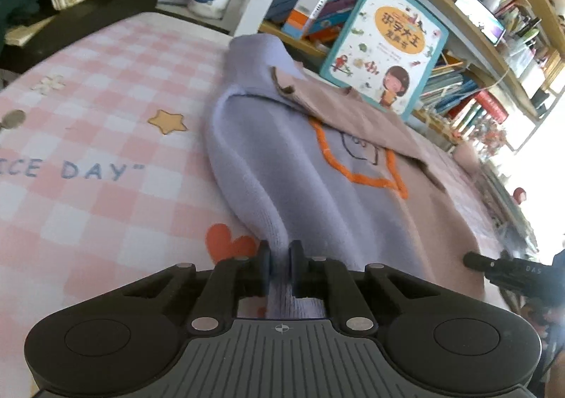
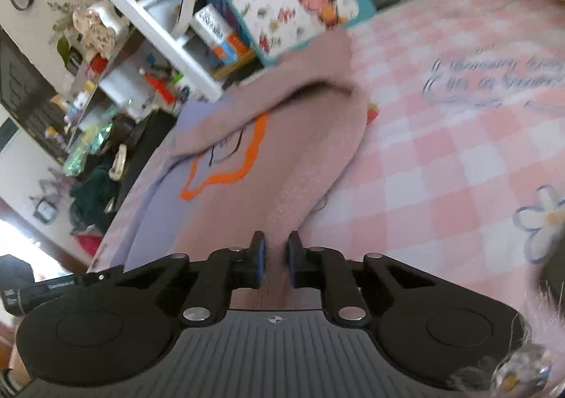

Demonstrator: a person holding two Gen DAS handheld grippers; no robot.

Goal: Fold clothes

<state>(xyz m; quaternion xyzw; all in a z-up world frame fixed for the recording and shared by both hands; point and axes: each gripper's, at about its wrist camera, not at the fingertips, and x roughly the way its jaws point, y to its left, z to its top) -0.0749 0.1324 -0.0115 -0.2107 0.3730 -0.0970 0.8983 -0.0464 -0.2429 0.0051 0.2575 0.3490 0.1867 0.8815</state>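
My left claw (image 1: 280, 265) pinches the lilac hem of the sweater (image 1: 300, 186), my right claw (image 2: 274, 258) the pink hem. The sweater lies on the checked pink bedsheet (image 1: 106, 186) with a sleeve already folded across the orange star; I judge the bottom-up fold remains. Crowded bookshelves (image 1: 476, 80) stand behind.

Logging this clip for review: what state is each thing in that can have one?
Left gripper: shut on the sweater's lilac edge.
Right gripper: shut on the sweater's pink edge.
Sweater: flat on the bed, sleeves folded in.
Picture book: closed, leaning upright against the shelf.
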